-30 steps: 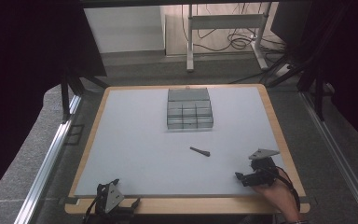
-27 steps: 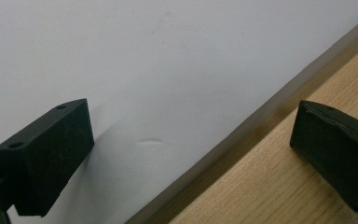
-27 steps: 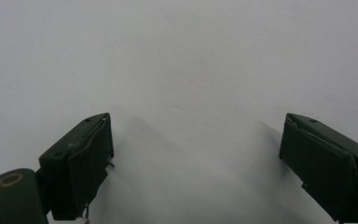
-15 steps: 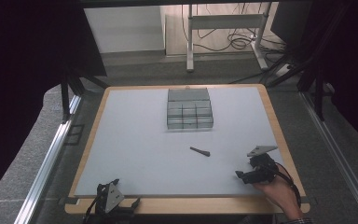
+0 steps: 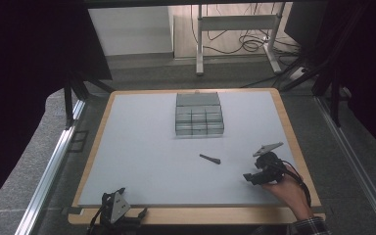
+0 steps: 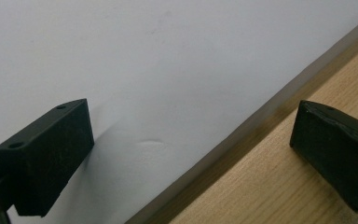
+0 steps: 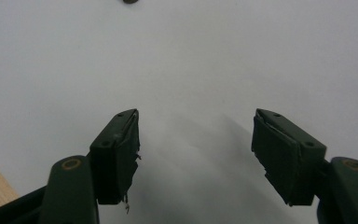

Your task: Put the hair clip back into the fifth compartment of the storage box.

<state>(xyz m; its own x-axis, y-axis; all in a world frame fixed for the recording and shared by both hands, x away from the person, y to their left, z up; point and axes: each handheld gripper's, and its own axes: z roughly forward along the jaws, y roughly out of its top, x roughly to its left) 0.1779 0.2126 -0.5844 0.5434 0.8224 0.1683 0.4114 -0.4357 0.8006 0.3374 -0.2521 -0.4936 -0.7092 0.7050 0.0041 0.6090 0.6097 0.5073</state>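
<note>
The right claw [image 5: 248,178], near the desk's [image 5: 142,161] right front corner, is empty, its jaws half open and just closing. Better to hold them apart and straddle the peg [image 5: 210,159] across its width. The peg lies mid-desk, long axis pointing from the left back to the right front.

The left claw [image 6: 186,154], wide open and empty, rests at the front edge.

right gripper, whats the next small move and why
Probably ease the right gripper forward toward the small dark piece on the white mat. Its jaws have just been closing with nothing between them, and that piece lies apart, ahead of them, short of the grey compartment box.
</note>
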